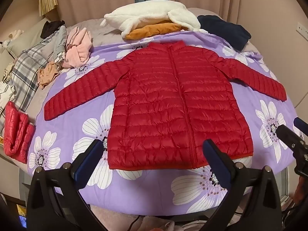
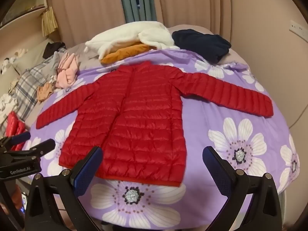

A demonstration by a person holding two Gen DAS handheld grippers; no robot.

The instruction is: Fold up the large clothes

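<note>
A: Jacket [image 1: 173, 104] — is it gripped by either gripper?

B: No. The left gripper [image 1: 154, 150] is held with jaws wide apart above the hem, nothing between them. The right gripper [image 2: 152, 157] is likewise spread wide and empty, over the hem's right part.

A: Where is the jacket laid?

B: Flat on the sheet [image 1: 146, 192], zipped, front up, both sleeves stretched out sideways, collar away from the grippers.

A: What is seen further out?

B: A white fleece [image 1: 146, 17] is piled on an orange garment [image 1: 154, 29] beyond the collar, with a navy garment [image 1: 225, 29] beside it. Pink clothes [image 1: 79, 48] and a plaid cloth [image 1: 27, 71] are heaped at the left, and a second red jacket [image 1: 16, 130] lies folded off the sheet's left edge.
</note>
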